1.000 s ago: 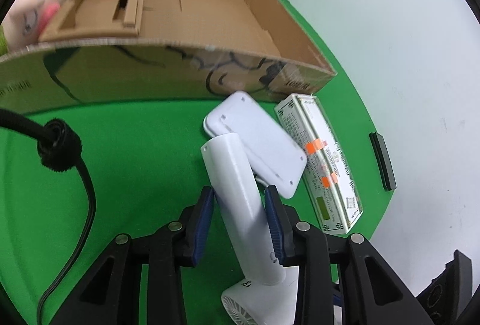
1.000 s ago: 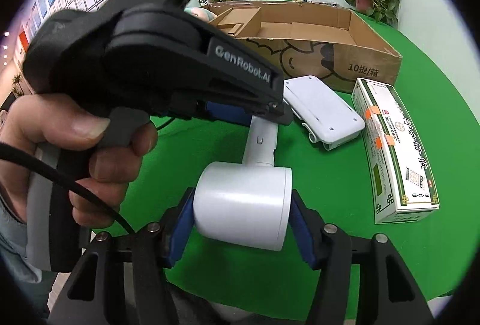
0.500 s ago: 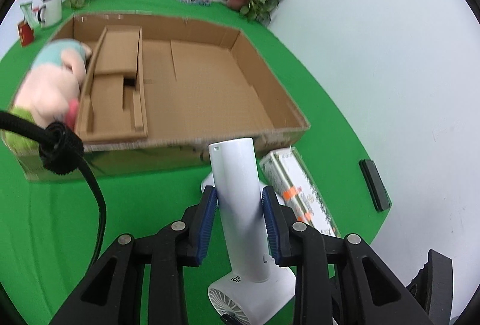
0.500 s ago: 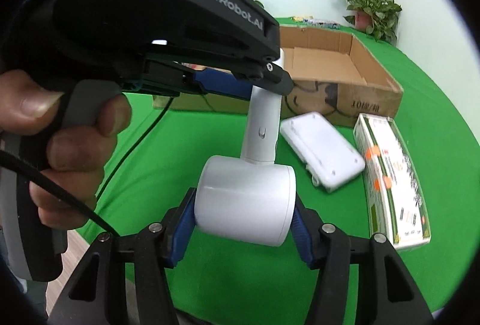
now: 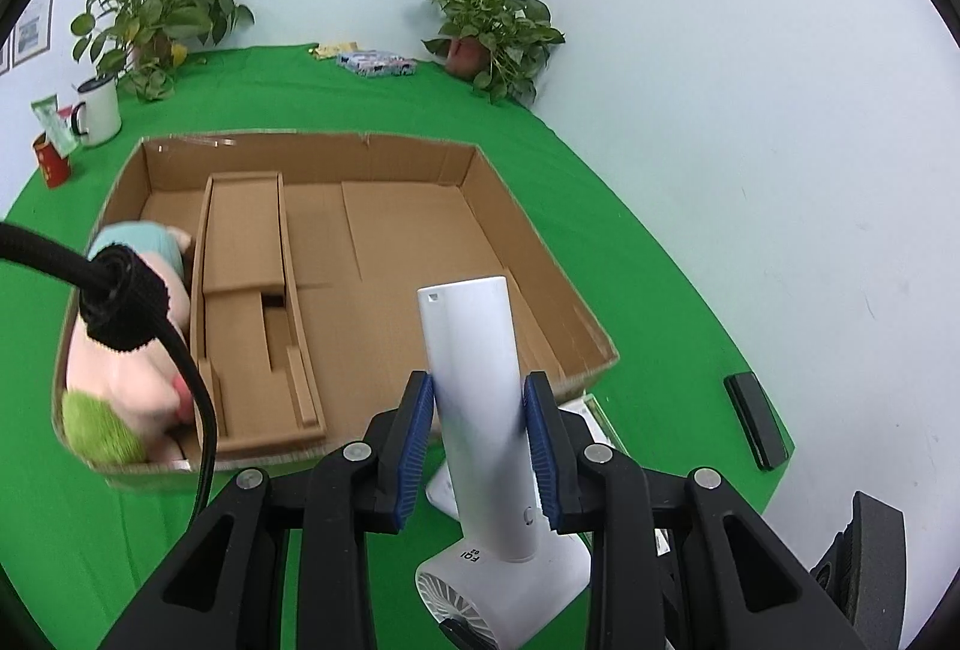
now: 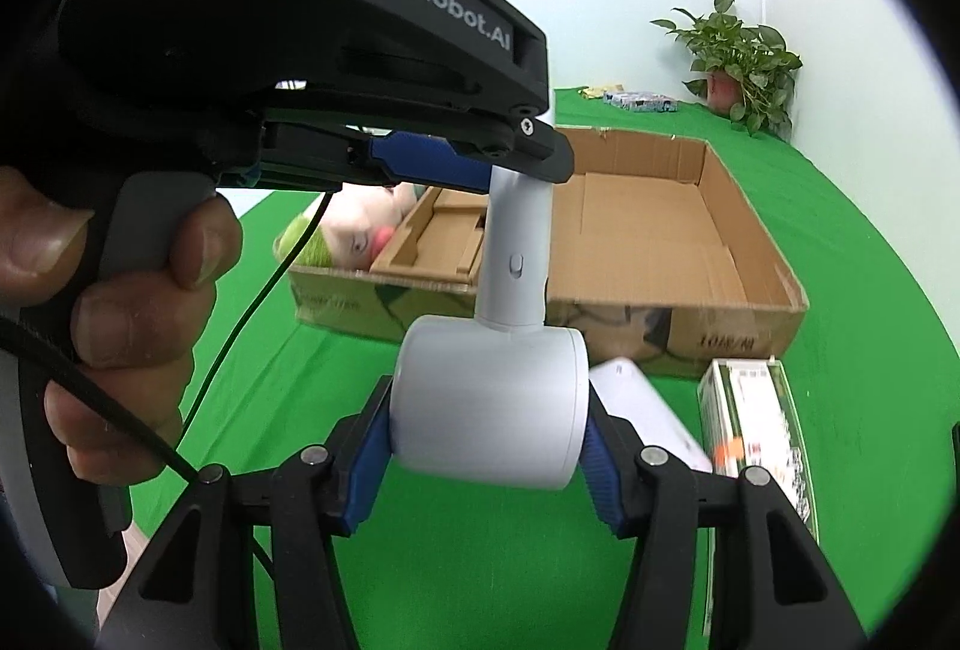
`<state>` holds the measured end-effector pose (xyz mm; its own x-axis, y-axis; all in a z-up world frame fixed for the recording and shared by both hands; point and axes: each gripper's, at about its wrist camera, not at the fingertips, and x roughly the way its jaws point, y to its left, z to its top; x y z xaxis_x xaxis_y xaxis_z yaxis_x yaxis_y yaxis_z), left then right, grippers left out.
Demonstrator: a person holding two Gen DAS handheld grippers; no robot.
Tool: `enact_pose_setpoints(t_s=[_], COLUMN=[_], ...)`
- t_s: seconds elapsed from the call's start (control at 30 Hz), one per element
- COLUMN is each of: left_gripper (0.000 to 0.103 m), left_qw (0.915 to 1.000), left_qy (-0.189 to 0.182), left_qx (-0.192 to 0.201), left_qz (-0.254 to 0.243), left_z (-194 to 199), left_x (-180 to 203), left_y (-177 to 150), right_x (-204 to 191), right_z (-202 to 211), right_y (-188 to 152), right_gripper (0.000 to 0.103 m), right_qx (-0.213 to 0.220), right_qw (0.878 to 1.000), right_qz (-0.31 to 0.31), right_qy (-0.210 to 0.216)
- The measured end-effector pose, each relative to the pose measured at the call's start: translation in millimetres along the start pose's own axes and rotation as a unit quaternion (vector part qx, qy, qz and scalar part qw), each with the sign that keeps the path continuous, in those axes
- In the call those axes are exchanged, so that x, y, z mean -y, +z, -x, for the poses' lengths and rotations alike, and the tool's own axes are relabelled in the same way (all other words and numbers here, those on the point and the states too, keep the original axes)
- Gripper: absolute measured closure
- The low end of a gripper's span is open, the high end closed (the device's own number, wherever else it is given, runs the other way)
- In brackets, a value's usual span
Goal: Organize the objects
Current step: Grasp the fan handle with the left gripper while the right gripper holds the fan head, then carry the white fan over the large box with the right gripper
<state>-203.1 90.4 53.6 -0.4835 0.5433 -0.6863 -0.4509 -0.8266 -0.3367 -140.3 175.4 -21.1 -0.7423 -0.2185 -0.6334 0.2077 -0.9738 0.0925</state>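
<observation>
Both grippers hold one white handheld fan above the green table. My left gripper (image 5: 478,440) is shut on the fan's handle (image 5: 474,380). My right gripper (image 6: 489,434) is shut on the fan's round head (image 6: 489,404); the left gripper (image 6: 444,158) also shows there, clamped on the handle (image 6: 516,260). The open cardboard box (image 5: 384,230) lies beyond and below, with a plush doll (image 5: 129,380) in its left end. A white flat device (image 6: 645,413) and a green-and-white carton (image 6: 759,428) lie on the cloth in front of the box.
A cardboard insert (image 5: 246,290) sits in the box's left half. A black bar (image 5: 755,419) lies at the table's right edge. Potted plants (image 5: 492,29), a white mug (image 5: 99,110) and small packets (image 5: 375,63) stand at the back. The wall is close on the right.
Both grippers have lifted the fan off the table and carried it up toward the box. The white device and carton now lie lower, partly hidden behind the fan.
</observation>
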Motion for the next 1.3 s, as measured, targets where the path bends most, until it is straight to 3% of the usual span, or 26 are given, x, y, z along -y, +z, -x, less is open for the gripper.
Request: enact_pose_setpoints(t_s=[0.43, 0.77, 1.07, 1.3], left_gripper=[0.075, 0.075, 0.075, 0.075], left_qw=[0.9998, 0.9996, 0.9964, 0.9912], left_qy=[0.011, 0.018, 0.034, 0.045], left_qx=[0.007, -0.022, -0.075, -0.119], left_qz=[-0.016, -0.001, 0.02, 0.036], left_z=[-12.0, -67.2, -142.7, -192.0], left_x=[-12.0, -50.6, -76.3, -93.0], left_y=[82.1, 143.0, 159.1, 145.6], right_x=[15.3, 31.7, 53.1, 65.8], right_z=[-26.0, -63.2, -108.4, -138.8], right_y=[54.3, 85.0, 92.9, 86.4], right_gripper=[0.049, 0.049, 0.049, 0.048], right_qx=[0.014, -0.004, -0.061, -0.124], right_qw=[1.0, 0.999, 0.996, 0.987], right_qz=[-0.007, -0.015, -0.041, -0.055], right_qy=[0.014, 0.031, 0.058, 0.084])
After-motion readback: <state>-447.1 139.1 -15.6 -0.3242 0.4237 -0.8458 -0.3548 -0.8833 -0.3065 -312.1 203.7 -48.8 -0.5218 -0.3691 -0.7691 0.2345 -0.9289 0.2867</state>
